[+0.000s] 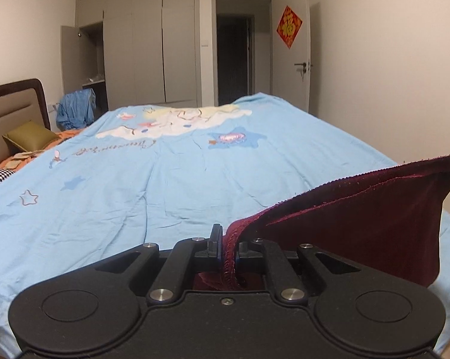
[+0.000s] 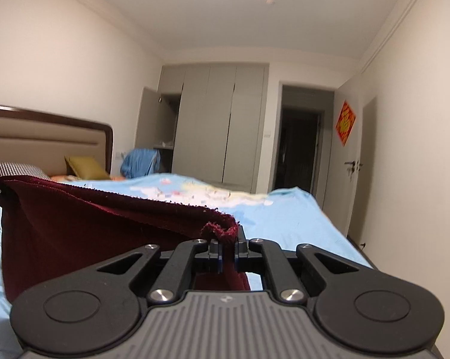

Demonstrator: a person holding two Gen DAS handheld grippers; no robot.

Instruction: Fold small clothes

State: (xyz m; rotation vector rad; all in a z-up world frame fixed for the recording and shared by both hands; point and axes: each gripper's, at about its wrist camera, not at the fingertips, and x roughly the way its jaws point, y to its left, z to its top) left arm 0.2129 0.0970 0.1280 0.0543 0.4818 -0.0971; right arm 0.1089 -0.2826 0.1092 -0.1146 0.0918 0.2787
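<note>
Left wrist view: our left gripper [image 1: 227, 252] and right gripper [image 2: 227, 252] each clamp a corner of the dark red knitted cloth [image 1: 359, 224], stretched above the light blue bedspread [image 1: 165, 179]; we judge folding barely begun.

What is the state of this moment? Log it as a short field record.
garment: dark red cloth, stretched between both claws, lifted above the bed
left claw: shut on one top corner of the cloth
right claw: shut on the other top corner, a bit of hem bunched above the fingers
surface: light blue cartoon-print bedspread, smoothed out below the cloth
fold status: not yet begun, cloth hangs open
background: grey wardrobe with one door open, olive pillow by the headboard
</note>
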